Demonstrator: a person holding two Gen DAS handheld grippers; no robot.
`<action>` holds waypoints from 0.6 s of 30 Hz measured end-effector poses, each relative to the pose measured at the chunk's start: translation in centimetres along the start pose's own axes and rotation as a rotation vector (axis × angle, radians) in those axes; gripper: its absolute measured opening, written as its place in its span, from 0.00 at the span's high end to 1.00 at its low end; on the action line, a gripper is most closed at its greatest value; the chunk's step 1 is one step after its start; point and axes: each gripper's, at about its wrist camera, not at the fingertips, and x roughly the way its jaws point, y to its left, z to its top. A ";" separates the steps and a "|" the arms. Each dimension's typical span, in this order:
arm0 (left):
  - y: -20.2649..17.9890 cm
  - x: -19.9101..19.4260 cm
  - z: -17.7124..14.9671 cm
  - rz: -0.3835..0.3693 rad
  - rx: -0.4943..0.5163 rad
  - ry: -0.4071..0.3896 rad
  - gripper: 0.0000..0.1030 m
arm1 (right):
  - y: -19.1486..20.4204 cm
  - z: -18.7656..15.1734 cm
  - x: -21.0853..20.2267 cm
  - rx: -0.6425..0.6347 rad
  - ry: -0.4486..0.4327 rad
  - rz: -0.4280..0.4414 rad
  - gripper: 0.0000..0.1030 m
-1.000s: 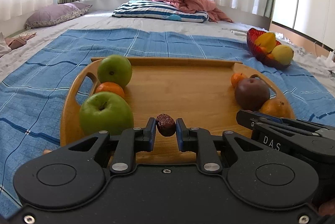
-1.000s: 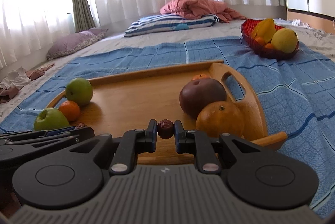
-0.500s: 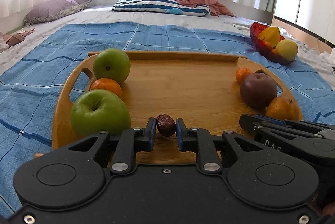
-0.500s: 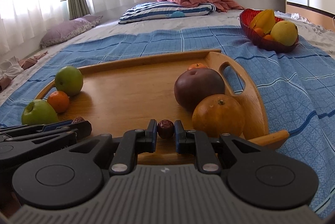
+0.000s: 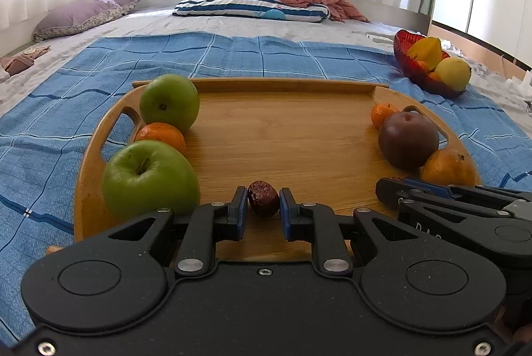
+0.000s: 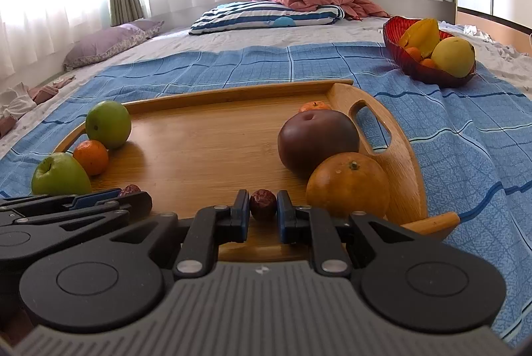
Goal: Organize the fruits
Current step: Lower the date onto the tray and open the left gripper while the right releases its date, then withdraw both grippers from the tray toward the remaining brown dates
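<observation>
Left tongs: clenched on a wrinkled red date, pinched across its short sides, long axis running roughly up and away from the camera. Right tongs: likewise clenched on a second date. Both sit at the near edge of the wooden tray, pointing downward over its boards. The two tools lie just beside each other; each shows at the edge of the other's view.

Landmark: the tray. Its left end holds a green apple, nearest, then a small orange, then a second green apple. Its right end holds a large orange, nearest, then a dark purple fruit, and a small mandarin behind that. The middle of the tray is bare wood.

Judgement: the left date lies nearer the left row, the right date nearer the right row; each hand looks set to extend its own side's row, which would call for a short drop near the tray's front edge. Dates could roll on smooth wood.

Under the tray: a blue checked blanket spread on a bed. Beyond the tray's right corner, well apart, a red bowl of yellow fruit. Further: striped pillow, pink bedding, white curtains, daylight.
</observation>
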 end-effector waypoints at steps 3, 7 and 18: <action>0.0 0.0 0.0 0.001 0.001 0.000 0.81 | 0.0 0.0 0.0 -0.001 0.000 0.000 0.79; 0.0 0.0 0.0 0.000 -0.001 0.001 0.81 | 0.0 0.0 0.0 0.000 0.000 0.001 0.76; 0.4 -1.6 0.0 -0.013 -0.016 -0.033 0.56 | 0.1 -0.2 -0.8 -0.004 -0.017 0.000 0.57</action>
